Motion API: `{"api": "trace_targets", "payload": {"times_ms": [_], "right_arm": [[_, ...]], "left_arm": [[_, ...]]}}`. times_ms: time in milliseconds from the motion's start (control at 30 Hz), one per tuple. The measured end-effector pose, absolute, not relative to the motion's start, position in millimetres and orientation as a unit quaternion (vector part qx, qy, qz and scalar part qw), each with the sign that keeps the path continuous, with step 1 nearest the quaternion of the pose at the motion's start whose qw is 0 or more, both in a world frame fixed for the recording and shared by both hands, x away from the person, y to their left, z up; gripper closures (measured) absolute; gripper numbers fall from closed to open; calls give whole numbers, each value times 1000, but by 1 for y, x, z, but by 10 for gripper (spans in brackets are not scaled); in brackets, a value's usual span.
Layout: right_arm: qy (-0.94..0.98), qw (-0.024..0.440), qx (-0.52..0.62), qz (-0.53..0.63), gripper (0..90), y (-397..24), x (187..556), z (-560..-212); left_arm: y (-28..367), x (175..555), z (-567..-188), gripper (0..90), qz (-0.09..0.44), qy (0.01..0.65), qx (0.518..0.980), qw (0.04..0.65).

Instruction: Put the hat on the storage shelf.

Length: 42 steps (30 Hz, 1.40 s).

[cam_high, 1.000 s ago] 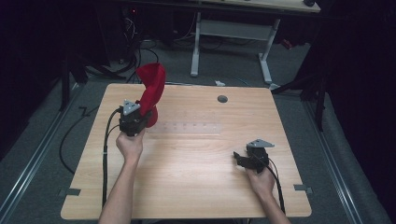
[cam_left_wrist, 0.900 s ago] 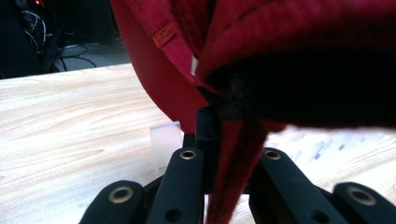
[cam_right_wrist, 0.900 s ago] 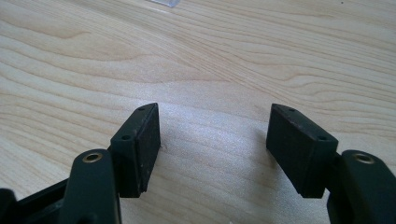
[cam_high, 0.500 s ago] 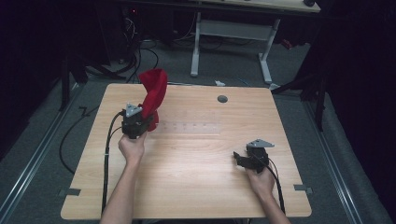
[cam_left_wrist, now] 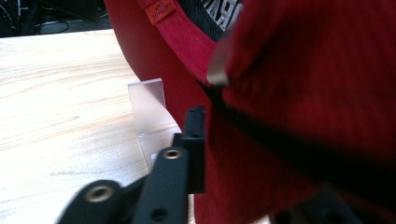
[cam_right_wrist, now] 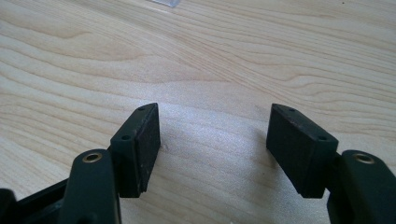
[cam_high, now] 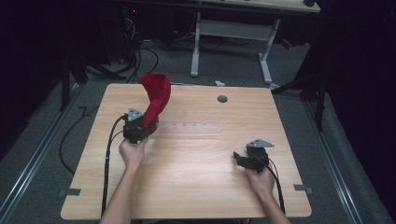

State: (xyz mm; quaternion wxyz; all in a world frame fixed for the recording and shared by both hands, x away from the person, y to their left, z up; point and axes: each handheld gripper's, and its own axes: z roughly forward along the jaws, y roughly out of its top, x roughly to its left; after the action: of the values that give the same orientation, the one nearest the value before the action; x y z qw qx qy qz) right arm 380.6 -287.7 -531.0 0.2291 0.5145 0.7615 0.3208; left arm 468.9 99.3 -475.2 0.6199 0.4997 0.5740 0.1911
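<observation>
At the bottom of the left gripper view, the left gripper [cam_left_wrist: 261, 186] is showing one black jaw plainly, its pad lying against the red cap [cam_left_wrist: 303, 93]; the other jaw is hiding behind blurred red cloth at the lower right, so whether the pads are pressing or merely touching is hard to tell. The jaws have just been opening, with the cap's fabric between them. An orange tab and part of a printed inner label are showing at the top edge, the lettering cut off. Left of the cap, a small clear plastic stand [cam_left_wrist: 148, 112] is sitting on the bench [cam_left_wrist: 56, 102], its base partly covered by the jaw.

In the high view, the cap [cam_high: 156, 95] is rising upright from the left gripper [cam_high: 138, 127] in the upper left part of the bench [cam_high: 196, 186], and the stand is too faint to make out.

In the right gripper view, the right gripper [cam_right_wrist: 212, 149] is holding its jaws wide apart over bare wood, gripping nothing. In the high view, it [cam_high: 243, 160] is resting at the lower right, well apart from the cap.
</observation>
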Motion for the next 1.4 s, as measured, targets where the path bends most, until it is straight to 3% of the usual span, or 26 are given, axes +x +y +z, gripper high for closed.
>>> {"api": "trace_targets", "payload": {"times_ms": [267, 433, 667, 1400], "right_arm": [[762, 229, 514, 321, 349, -288, 381, -531], [761, 228, 515, 321, 349, -287, 381, -531], [762, 228, 515, 321, 348, -287, 381, -531], [762, 228, 514, 322, 346, -287, 381, -531]], "left_arm": [[98, 462, -473, 475, 214, 561, 518, 610], [100, 456, -474, 407, 213, 561, 530, 599], [97, 442, -465, 369, 222, 541, 550, 596], [112, 416, -451, 358, 210, 548, 534, 609]]}}
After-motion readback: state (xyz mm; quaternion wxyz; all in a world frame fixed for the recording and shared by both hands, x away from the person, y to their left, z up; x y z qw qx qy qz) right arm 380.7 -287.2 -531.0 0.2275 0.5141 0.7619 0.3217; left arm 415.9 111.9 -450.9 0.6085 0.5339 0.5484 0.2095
